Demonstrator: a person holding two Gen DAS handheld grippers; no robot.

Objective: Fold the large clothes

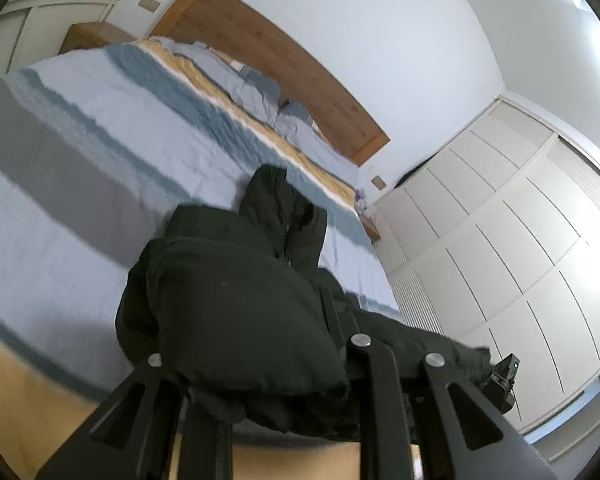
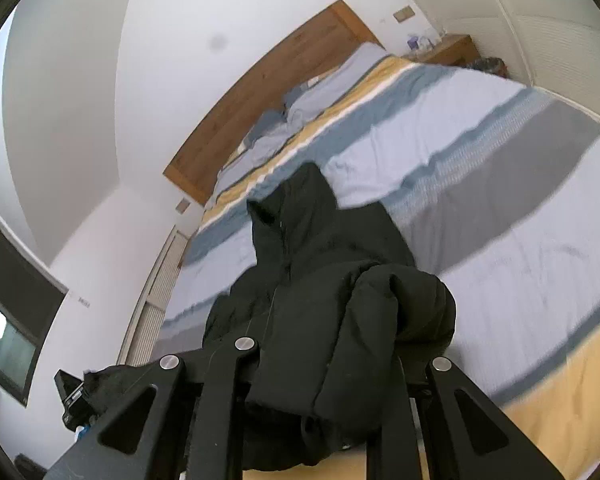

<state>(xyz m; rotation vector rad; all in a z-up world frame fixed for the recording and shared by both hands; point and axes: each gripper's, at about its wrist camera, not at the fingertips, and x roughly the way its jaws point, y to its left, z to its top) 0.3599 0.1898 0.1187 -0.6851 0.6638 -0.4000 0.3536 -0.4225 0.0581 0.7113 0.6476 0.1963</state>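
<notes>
Risk, slip: the jacket is thick and puffy; if either pinch holds only the outer shell, the weight of the hanging bulk could pull the hem out of the jaws.
Risk, uneven lift: one gripper rising ahead of the other would skew the fold line and leave the hem crooked on the bed.
Risk, bunching: the fabric sags in a heavy lump between the two grippers; laid down like this it would trap creases rather than fold flat.
Risk, drag: the hood end rests on the bed; a forward carry could roll or shove it instead of covering it.
Left gripper: jaws narrow, closed on a fold of jacket; the fingertips themselves are buried in cloth.
Right gripper: jaws narrow, clamped on jacket fabric; tips likewise hidden.
Jacket vs left jaws: the near edge is between the jaws and spills over them; the bulk hangs just ahead and to the right, reaching toward the right gripper seen at the picture's lower right.
Jacket vs right jaws: the near edge is gripped, a rounded bulge sits above and right of the jaws.
Jacket, place: near end lifted off the bed, far end with hood lying on the striped cover, pointing toward the headboard.
Blur: both views are smeared, so fine seams are not readable.
</notes>
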